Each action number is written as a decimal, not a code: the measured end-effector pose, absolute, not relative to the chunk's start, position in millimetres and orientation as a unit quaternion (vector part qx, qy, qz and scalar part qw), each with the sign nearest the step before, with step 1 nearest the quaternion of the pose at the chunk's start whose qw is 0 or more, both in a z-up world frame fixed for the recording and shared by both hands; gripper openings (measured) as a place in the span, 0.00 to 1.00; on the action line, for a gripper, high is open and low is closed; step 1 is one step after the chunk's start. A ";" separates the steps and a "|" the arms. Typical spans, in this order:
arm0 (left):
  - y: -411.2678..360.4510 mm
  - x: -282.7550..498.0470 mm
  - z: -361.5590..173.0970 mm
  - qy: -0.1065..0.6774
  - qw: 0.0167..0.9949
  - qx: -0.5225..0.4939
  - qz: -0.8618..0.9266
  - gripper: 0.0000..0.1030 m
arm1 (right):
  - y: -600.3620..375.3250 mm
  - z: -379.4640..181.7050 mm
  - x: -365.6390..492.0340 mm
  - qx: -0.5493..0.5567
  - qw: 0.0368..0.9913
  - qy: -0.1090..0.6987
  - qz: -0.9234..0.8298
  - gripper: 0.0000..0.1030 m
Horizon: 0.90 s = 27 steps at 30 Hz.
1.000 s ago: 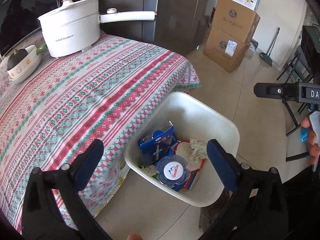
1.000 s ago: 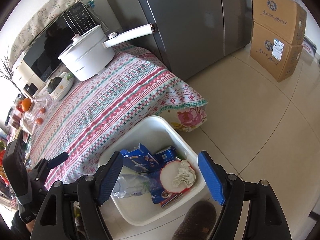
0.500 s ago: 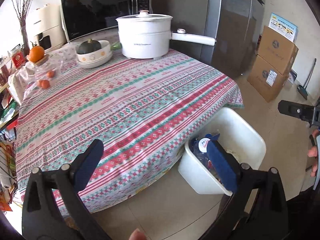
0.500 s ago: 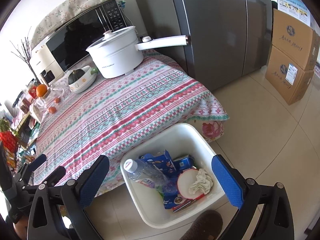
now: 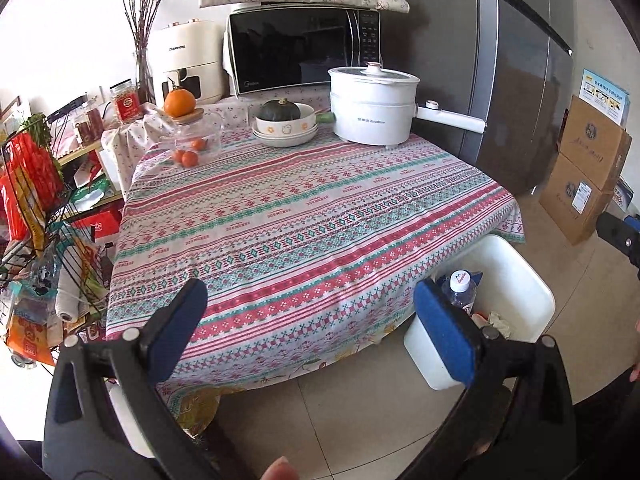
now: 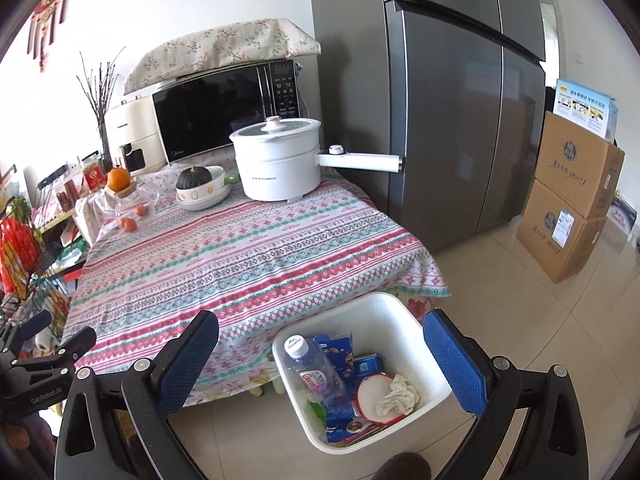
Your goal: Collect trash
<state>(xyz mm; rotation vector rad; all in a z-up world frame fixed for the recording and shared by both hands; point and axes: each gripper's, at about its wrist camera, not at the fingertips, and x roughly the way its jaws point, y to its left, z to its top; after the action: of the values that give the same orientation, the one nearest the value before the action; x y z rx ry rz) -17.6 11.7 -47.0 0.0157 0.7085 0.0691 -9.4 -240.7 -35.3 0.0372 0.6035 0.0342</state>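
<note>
A white bin [image 6: 400, 314] stands on the floor by the table's near right corner; it also shows in the left wrist view [image 5: 520, 276]. It holds a clear plastic bottle [image 6: 316, 372], blue cartons [image 6: 340, 354], a round red-rimmed lid with a crumpled tissue [image 6: 394, 394] on it. My right gripper [image 6: 320, 354] is open and empty, above and in front of the bin. My left gripper [image 5: 310, 324] is open and empty, facing the table with the patterned cloth [image 5: 300, 216].
On the table's far side stand a white electric pot [image 5: 372, 110], a bowl with a green squash [image 5: 284, 122], a glass jar with oranges [image 5: 192, 136] and a microwave [image 5: 304, 48]. A fridge [image 6: 440, 100] and cardboard boxes [image 6: 572, 200] are on the right, a wire rack [image 5: 36, 216] on the left.
Both grippers have pulled up and back from the bin, so the whole table has come into view. A plastic bottle now lies in the bin. Both stay open.
</note>
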 end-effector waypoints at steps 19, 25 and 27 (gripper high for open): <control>10.0 -37.7 -35.6 0.298 0.954 -0.001 0.041 0.99 | -221.1 -42.7 -28.2 -0.003 0.964 0.267 -0.004 1.00; 10.4 -37.1 -36.4 0.303 0.952 -0.006 0.041 0.99 | -220.4 -43.2 -29.7 -0.006 0.965 0.263 -0.009 1.00; 9.5 -36.9 -36.5 0.303 0.952 -0.005 0.040 0.99 | -221.1 -42.5 -30.4 -0.004 0.965 0.261 -0.012 1.00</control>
<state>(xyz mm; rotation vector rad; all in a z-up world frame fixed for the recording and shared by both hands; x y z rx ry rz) -36.9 9.5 -36.5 -0.0095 0.6169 0.0812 -30.4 -221.1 -42.5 -0.0081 0.5278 -0.0238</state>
